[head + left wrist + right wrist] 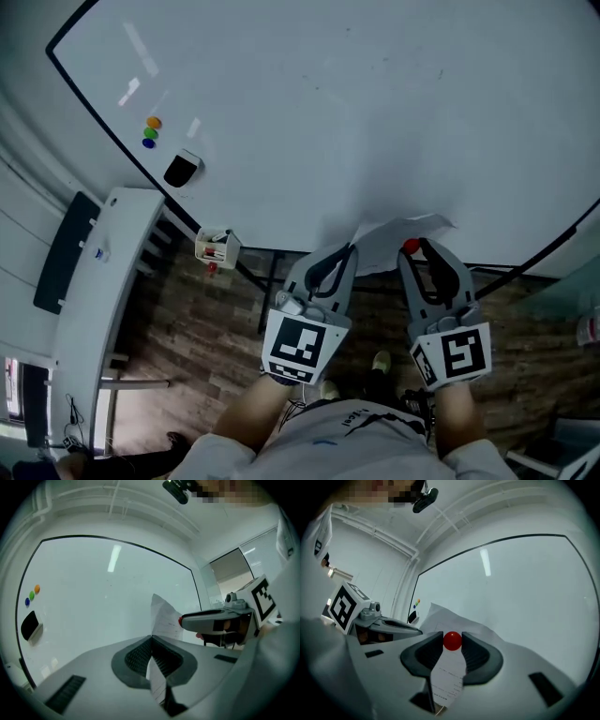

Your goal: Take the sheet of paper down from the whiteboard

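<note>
The white sheet of paper (398,238) hangs curled at the lower edge of the whiteboard (356,103). My left gripper (348,249) is shut on the sheet's left side; in the left gripper view the paper (163,617) runs edge-on between the jaws of the left gripper (151,639). My right gripper (413,247) is just to the right, shut on a round red magnet (411,246). In the right gripper view the red magnet (452,640) sits pinched at the tips of the right gripper (452,637), with printed paper (449,677) beneath it.
Orange, green and blue magnets (151,133) and a black eraser (182,170) sit at the board's left. A small marker box (217,247) hangs by the board's lower corner. A long white table (105,281) stands to the left over wood flooring (216,328).
</note>
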### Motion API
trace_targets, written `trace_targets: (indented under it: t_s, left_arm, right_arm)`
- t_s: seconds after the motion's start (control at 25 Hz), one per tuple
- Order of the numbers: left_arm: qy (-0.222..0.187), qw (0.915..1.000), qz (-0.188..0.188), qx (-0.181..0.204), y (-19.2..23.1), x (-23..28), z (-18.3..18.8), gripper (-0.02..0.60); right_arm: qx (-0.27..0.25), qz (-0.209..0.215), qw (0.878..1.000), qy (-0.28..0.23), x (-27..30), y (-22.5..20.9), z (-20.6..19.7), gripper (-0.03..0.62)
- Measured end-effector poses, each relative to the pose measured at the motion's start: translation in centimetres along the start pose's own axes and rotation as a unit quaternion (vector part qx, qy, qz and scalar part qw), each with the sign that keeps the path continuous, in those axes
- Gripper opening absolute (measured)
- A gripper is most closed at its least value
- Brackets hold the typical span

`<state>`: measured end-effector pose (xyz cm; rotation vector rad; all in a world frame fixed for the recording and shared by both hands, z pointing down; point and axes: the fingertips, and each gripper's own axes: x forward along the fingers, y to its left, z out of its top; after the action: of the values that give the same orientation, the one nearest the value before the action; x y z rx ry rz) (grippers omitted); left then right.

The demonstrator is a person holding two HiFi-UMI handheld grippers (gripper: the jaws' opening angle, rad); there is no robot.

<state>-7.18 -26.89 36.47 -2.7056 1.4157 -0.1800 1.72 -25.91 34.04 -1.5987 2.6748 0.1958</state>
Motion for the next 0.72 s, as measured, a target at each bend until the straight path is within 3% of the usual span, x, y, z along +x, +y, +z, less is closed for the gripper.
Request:
trace_targets:
  t_s: [0.24, 0.72]
  left_arm:
    - [0.02, 0.9996, -0.01, -0.017, -1.0, -2.3, -2.3, 0.012]
    - [0.01, 0.9994, -0.025, -0.023, -2.3, -3.7, -1.7, 0.012]
  right_arm:
    - [0.032, -0.017, 0.999, 0.012, -2.3, 1.4, -1.2, 0.13]
    - [0.014, -0.036, 0.999, 0.014, -4.5, 2.2, -0.4, 0.129]
